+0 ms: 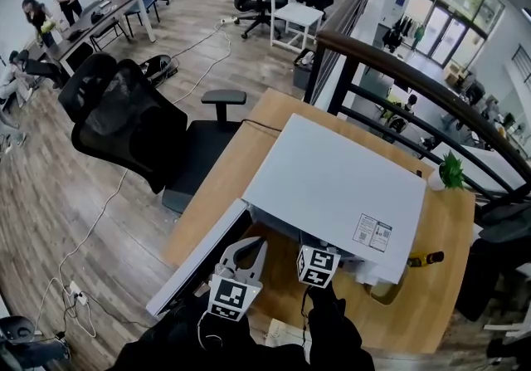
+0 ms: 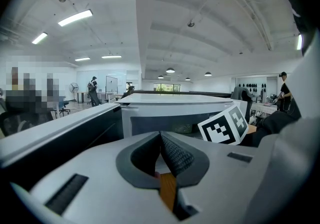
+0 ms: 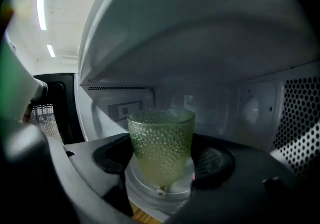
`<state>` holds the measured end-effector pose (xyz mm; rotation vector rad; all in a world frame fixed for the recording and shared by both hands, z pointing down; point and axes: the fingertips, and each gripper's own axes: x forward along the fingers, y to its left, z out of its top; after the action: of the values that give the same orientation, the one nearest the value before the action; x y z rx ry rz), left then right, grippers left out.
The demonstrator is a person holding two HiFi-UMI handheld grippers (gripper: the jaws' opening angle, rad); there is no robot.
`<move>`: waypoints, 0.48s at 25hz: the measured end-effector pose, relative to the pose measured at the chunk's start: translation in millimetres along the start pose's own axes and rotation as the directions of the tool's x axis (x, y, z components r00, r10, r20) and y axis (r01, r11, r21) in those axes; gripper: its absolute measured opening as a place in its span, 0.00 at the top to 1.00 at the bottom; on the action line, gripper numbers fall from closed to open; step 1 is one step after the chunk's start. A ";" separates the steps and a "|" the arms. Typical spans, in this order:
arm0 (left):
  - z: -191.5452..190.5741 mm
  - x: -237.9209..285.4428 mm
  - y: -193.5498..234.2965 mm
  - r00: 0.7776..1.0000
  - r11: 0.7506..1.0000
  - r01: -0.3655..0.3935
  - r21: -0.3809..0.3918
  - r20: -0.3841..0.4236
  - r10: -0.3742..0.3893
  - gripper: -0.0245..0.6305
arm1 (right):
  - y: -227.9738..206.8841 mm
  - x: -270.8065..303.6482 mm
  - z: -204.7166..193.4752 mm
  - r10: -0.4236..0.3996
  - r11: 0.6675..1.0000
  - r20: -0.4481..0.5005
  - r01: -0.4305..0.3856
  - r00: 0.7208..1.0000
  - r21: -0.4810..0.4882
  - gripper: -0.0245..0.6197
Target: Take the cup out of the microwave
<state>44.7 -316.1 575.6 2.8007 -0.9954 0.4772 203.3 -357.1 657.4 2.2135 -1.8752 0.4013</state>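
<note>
On the light wooden worktop [image 1: 249, 153] stood the white box-shaped microwave [image 1: 340, 178], and its door [image 1: 199, 257] hung open to the left. Just beside this door was the left claw [image 2: 161, 140]. Its dark pads were pressed together with nothing between them, so it carried no load.

Further to the right, the right claw [image 3: 162, 163] reached into the cavity of the microwave. Between its jaws stood the green dimpled glass cup [image 3: 161, 138], upright on the round glass turntable [image 3: 146, 190]. The pads lay against the two sides of the cup at its lower half, so this claw held the cup at a fairly wide opening. At the far right was the perforated side wall [image 3: 300, 118] of the cavity, near the right jaw.

In my judgement the step in hand was the grasp, and the lift-out was not yet done. To do it well, the grip should be firm but not hard, because the glass looked smooth and became narrower toward the foot, so it could slip in the pads. The cup should first be raised only a little, enough to come free of the turntable. Then it should be drawn straight back out of the opening, upright, below the roof of the cavity and away from the side wall. Whether the cup contained liquid I could not tell, so a slow pull would be safer.
</note>
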 end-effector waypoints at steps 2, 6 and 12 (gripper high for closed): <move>0.8 -4.7 -2.2 1.000 1.000 -0.004 0.000 0.003 0.004 0.93 | 3.2 -7.7 -0.1 0.008 1.000 0.001 -0.008 1.000 0.001 0.38; 4.3 -14.5 -10.9 1.000 1.000 -0.009 0.006 0.014 0.008 0.93 | 8.1 -26.0 -2.7 0.023 1.000 -0.001 -0.023 1.000 -0.003 0.38; 11.8 -37.0 -26.4 0.999 1.000 -0.023 0.009 0.034 0.022 0.93 | 13.5 -59.7 -2.4 0.050 0.999 0.001 -0.050 0.999 -0.014 0.38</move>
<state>37.2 -276.4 551.5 2.8182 -1.0348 0.4402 180.7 -303.2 639.2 2.1615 -1.9317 0.3939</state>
